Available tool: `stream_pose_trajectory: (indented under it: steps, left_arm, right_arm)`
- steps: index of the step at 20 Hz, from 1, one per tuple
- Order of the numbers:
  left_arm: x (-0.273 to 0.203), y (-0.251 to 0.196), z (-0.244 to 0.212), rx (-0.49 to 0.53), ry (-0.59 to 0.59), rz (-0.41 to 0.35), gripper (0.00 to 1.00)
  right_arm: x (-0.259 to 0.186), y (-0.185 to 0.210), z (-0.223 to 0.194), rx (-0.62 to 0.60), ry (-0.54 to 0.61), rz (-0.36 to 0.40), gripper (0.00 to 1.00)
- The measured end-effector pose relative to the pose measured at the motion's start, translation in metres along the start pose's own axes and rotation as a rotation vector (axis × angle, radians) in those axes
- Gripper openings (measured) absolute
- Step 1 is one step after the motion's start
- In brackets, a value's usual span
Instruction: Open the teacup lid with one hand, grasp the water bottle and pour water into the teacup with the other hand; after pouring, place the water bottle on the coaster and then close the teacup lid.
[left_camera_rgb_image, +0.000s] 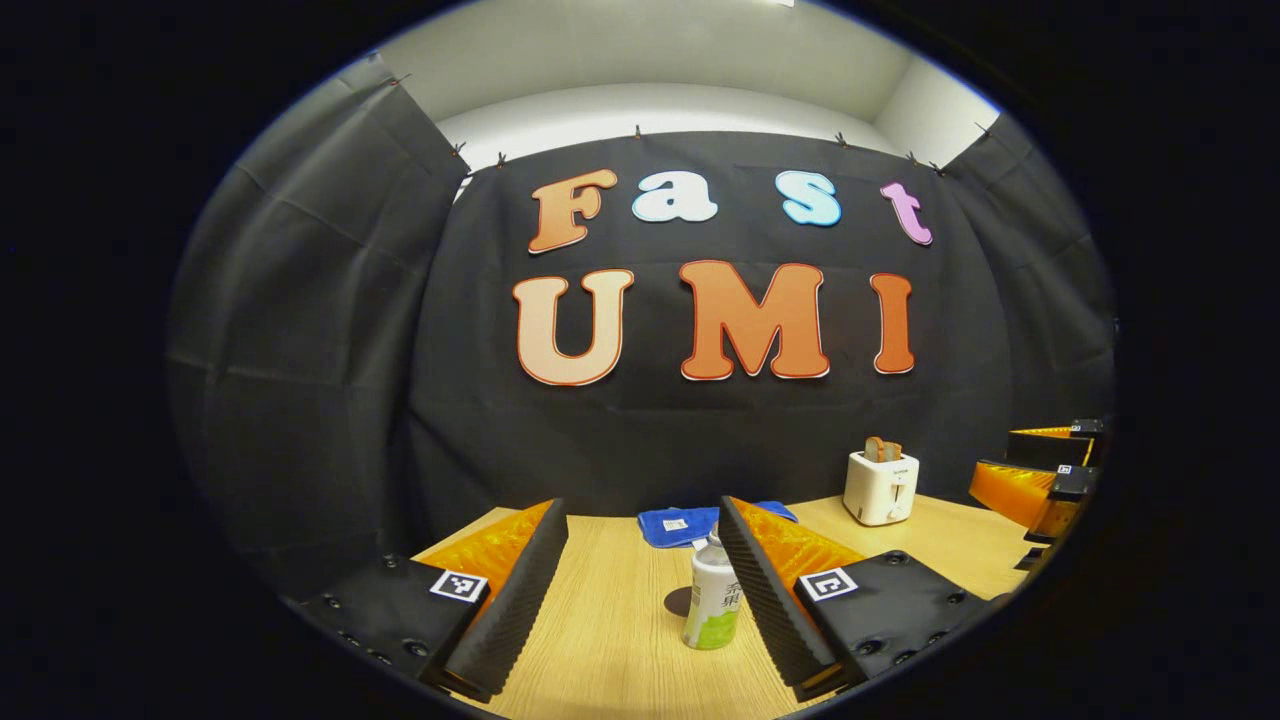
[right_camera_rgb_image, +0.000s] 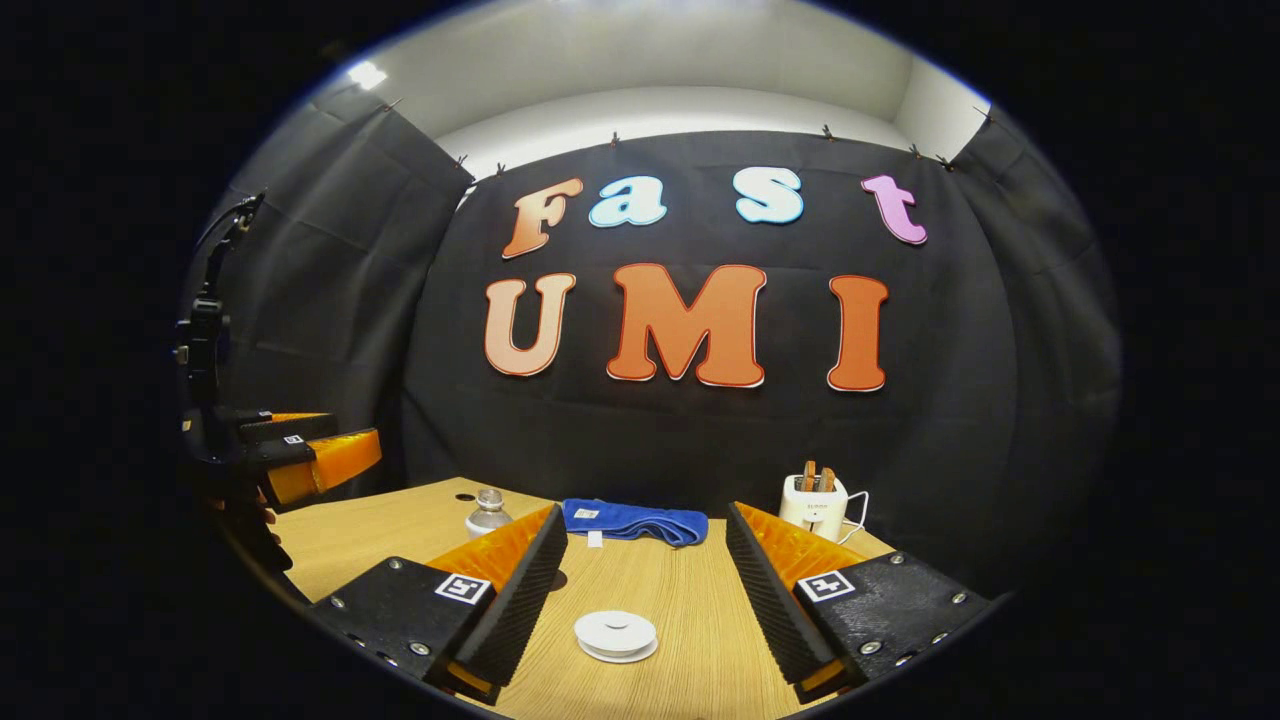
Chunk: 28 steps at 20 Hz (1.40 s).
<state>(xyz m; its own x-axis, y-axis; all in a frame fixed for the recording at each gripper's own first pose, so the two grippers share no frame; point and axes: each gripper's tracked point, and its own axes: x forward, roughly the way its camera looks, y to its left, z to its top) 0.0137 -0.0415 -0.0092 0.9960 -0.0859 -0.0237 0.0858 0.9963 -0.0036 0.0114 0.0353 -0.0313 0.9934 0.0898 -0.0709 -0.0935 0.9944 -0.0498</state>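
Between the spread fingers of the left gripper (left_camera_rgb_image: 640, 590), in the left gripper view, the water bottle (left_camera_rgb_image: 712, 600) stands upright on the wooden table (left_camera_rgb_image: 620, 650), closer to the right-hand finger and touching neither; its cap is hidden behind that finger's edge. A small dark round patch on the table lies just left of the bottle's base, too unclear to name. In the right gripper view the same bottle (right_camera_rgb_image: 487, 512) shows as a top and shoulder rising behind the near left finger, whose body hides the rest.

The right gripper view gives what the other lacks: a white teacup lid (right_camera_rgb_image: 615, 635) low on the table between the wide-apart fingers of the right gripper (right_camera_rgb_image: 640, 590), touched by neither. The cup under it cannot be made out.

Beyond, a folded blue cloth (left_camera_rgb_image: 675, 525) lies at the table's back edge against the black wall; in the left gripper view the bottle and a finger cover part of it, while the right gripper view shows its full length (right_camera_rgb_image: 635, 520). A white toaster (left_camera_rgb_image: 881, 486) with bread in its slots stands to the right, its cord seen in the right gripper view (right_camera_rgb_image: 815, 503). Each view catches the other gripper at its edge, well apart from the bottle.
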Motion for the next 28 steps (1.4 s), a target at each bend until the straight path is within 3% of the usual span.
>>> stream_pose_trajectory:
  steps: [10, 16, 22, 28]
  left_arm:
    - [0.008, -0.02, -0.017, 0.006, -0.014, -0.034, 0.97]
    - [0.02, -0.029, -0.033, 0.045, -0.021, -0.045, 0.97]
    - [0.036, -0.035, -0.051, 0.049, -0.003, -0.055, 0.95]
    - [0.038, -0.037, -0.076, 0.039, 0.048, -0.06, 0.97]
  right_arm:
    - [0.029, 0.012, -0.057, -0.011, 0.083, 0.041, 0.95]
    - [0.057, 0.029, -0.125, -0.054, 0.219, 0.068, 0.94]
    - [0.083, 0.029, -0.172, -0.009, 0.329, 0.091, 0.84]
    - [0.092, 0.034, -0.201, -0.008, 0.406, 0.13, 0.62]
